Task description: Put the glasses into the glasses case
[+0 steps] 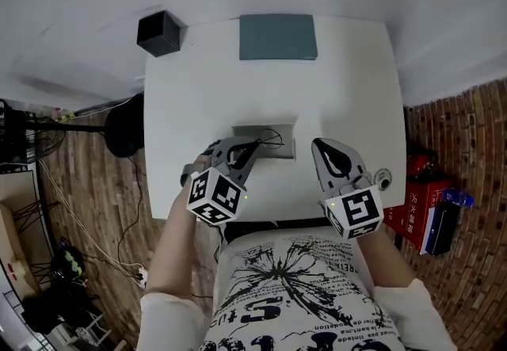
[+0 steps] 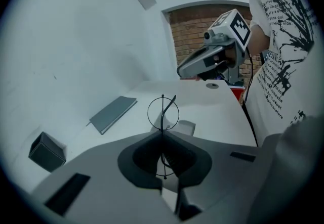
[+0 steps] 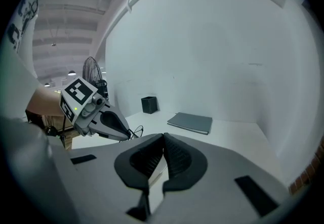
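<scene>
Left gripper (image 1: 252,147) jaws clamped on the wire glasses (image 2: 163,112), just above the glasses case (image 1: 287,148); right gripper (image 3: 163,137), jaws shut and empty, just beside the case: I'd pin the case, lower the glasses flat, then release.

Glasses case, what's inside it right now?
Nothing visibly rests inside the case; the glasses hang over it, pinched in the left gripper's jaws. The gripper covers the case's left part, so that portion cannot be checked.

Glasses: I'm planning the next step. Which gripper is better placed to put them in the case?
Left: the left gripper is shut on the glasses by the case; the right gripper is shut, empty.
</scene>
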Tool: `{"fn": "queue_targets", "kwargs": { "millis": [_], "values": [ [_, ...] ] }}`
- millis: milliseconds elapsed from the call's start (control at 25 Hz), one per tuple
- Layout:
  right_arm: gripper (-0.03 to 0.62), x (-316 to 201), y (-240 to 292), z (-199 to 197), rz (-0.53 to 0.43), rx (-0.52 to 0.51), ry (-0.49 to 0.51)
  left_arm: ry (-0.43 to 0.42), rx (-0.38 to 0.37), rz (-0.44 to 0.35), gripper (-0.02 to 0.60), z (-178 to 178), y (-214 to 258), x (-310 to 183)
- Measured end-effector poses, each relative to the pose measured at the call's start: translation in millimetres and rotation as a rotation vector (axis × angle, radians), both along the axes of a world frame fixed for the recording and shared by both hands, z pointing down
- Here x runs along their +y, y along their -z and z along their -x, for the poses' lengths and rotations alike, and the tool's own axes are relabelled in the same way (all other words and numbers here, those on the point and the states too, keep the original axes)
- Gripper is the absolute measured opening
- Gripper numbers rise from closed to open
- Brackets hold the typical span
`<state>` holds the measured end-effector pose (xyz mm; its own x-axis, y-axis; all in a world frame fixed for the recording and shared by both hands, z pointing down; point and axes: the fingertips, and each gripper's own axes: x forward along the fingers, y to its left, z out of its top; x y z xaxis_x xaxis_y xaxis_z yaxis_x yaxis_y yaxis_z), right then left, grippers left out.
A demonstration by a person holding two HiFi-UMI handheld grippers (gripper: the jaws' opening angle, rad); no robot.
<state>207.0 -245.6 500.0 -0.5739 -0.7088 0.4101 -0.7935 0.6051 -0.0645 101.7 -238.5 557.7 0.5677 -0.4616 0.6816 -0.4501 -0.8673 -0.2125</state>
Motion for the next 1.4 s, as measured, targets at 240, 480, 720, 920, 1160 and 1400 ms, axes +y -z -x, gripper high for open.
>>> {"fn": "queue_targets", "kwargs": {
  "millis": [240, 480, 720, 920, 1160, 1400],
  "values": [
    [0.015, 2.1, -12.9, -10.3, 0.028, 0.002, 0.000, -0.119, -0.139, 0.024, 0.015, -12.3, -24.9, -4.0],
    [0.015, 4.7, -19.0, -16.5, 0.041, 0.005, -0.003, -0.249, -0.285, 0.085, 0.015, -17.1, -52.6, -0.4],
    [0.015, 1.0, -20.1, -26.7, 0.041, 0.005, -0.030, -0.299, -0.346, 0.181, 0.015, -17.9, -72.3, 2.6],
    [0.015, -1.0, -22.3, -31.9, 0.048, 0.010, -0.045, -0.343, -0.380, 0.221, 0.015, -17.8, -82.2, 6.3],
    [0.015, -2.0, -26.4, -36.5, 0.061, 0.014, -0.056, -0.379, -0.384, 0.259, 0.020, -22.4, -89.9, 10.7],
    [0.015, -7.6, -30.5, -35.9, 0.070, 0.024, -0.059, -0.354, -0.329, 0.297, 0.059, -22.2, -92.4, 7.3]
  ]
}}
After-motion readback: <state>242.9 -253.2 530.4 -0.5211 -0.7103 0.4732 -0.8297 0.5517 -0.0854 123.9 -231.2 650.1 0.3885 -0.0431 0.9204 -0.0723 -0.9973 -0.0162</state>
